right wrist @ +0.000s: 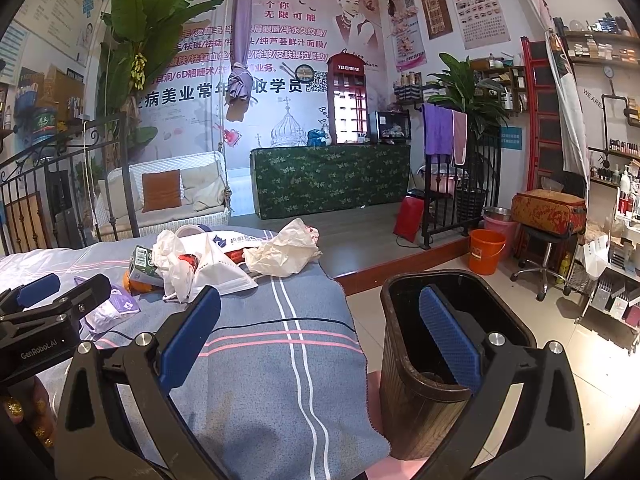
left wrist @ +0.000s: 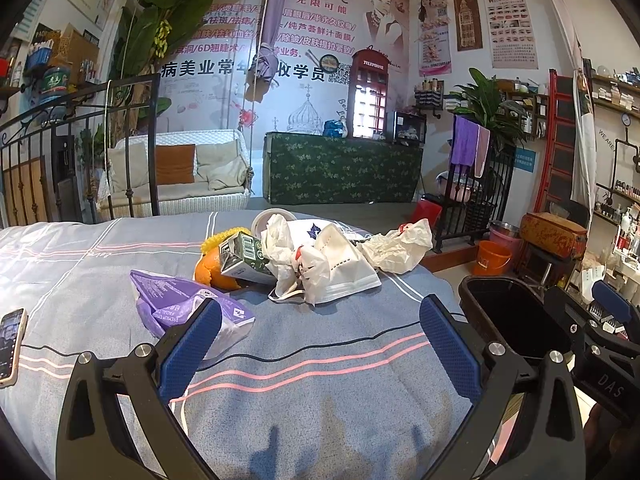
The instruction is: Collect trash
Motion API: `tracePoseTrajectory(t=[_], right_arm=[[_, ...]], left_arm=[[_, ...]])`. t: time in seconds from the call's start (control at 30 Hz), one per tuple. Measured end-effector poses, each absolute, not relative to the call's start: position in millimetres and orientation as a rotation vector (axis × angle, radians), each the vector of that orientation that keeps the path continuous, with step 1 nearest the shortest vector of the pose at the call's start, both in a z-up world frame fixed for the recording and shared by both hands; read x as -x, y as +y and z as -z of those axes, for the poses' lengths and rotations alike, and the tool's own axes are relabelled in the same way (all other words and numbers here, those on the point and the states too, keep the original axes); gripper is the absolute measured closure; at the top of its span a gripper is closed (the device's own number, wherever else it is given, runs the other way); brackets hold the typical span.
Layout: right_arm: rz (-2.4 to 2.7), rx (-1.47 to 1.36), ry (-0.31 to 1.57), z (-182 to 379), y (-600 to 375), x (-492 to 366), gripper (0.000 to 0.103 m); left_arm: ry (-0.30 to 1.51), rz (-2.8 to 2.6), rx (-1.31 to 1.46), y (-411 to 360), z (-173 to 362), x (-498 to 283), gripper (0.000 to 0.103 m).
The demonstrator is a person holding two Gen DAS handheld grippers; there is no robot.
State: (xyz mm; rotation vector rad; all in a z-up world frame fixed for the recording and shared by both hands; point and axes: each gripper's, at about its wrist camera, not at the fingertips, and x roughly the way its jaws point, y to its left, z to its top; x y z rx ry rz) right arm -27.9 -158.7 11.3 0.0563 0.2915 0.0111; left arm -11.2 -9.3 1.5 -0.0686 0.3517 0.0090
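Observation:
A heap of trash lies at the far end of the bed: a purple packet (left wrist: 180, 312), an orange (left wrist: 212, 274), a green-and-white carton (left wrist: 244, 256), crumpled white plastic (left wrist: 288, 256), a white face mask (left wrist: 344, 268) and crumpled beige paper (left wrist: 400, 246). The same paper (right wrist: 284, 252) and mask (right wrist: 224, 272) show in the right wrist view. A dark bin (right wrist: 404, 400) stands on the floor beside the bed's right edge. My left gripper (left wrist: 320, 316) is open over the sheet, short of the heap. My right gripper (right wrist: 320, 304) is open and empty, its right finger in front of the bin's mouth.
A phone (left wrist: 12, 344) lies at the bed's left edge, and a thin black cable (left wrist: 360, 340) crosses the striped sheet (left wrist: 300, 400). The black iron bed frame (left wrist: 132, 140) rises at the left. An orange bucket (right wrist: 486, 250) and a red bag (right wrist: 410, 216) stand on the floor.

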Motion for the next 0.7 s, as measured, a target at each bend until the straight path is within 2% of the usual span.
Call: tracePoseTrajectory(t=[0.7], right_arm=[[-0.015,-0.052,0.297,-9.9,-157.4,27.7,0.005]], left_arm=[[0.356,-0.015,0.069,-6.3,5.0,8.2,0.005]])
